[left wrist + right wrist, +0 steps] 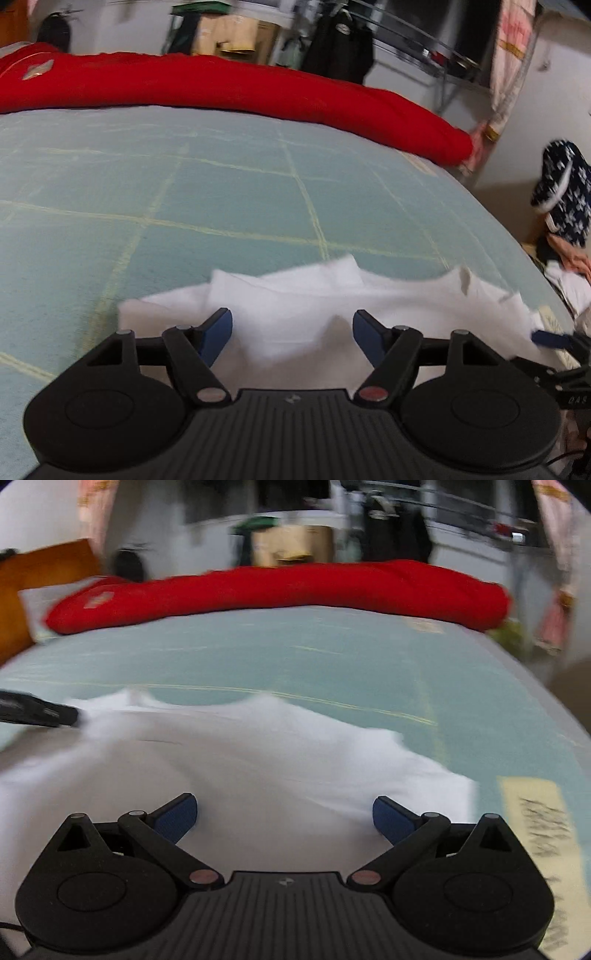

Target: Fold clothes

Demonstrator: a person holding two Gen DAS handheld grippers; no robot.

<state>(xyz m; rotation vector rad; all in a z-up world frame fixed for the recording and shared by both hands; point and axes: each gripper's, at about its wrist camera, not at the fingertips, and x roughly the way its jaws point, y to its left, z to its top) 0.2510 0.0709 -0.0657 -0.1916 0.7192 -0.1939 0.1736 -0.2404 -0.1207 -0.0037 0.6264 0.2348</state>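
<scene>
In the left wrist view, you are holding the left gripper (291, 334) with its blue pads spread wide, gripping nothing. The white garment (314, 295) is lying directly under and just ahead of the fingers, rumpled along its far edge. Beyond it the pale green bed sheet (184, 184) with yellowish grid lines is stretching away, and a red quilt (240, 88) is lying across its far side. To the right, off the bed, a person's patterned dark sleeve (565, 192) is showing. Dark clothes are hanging on a rack behind.

In the right wrist view, you are holding the right gripper (284, 818) wide apart as well, empty, above the same white garment (240, 768). The other gripper's tip (40, 710) is touching the cloth's far left corner. Right of the fingers a yellowish label (539, 834) is lying on the sheet (332, 653). The red quilt (295, 587) is lying beyond, with a wooden headboard (40, 576) at far left.
</scene>
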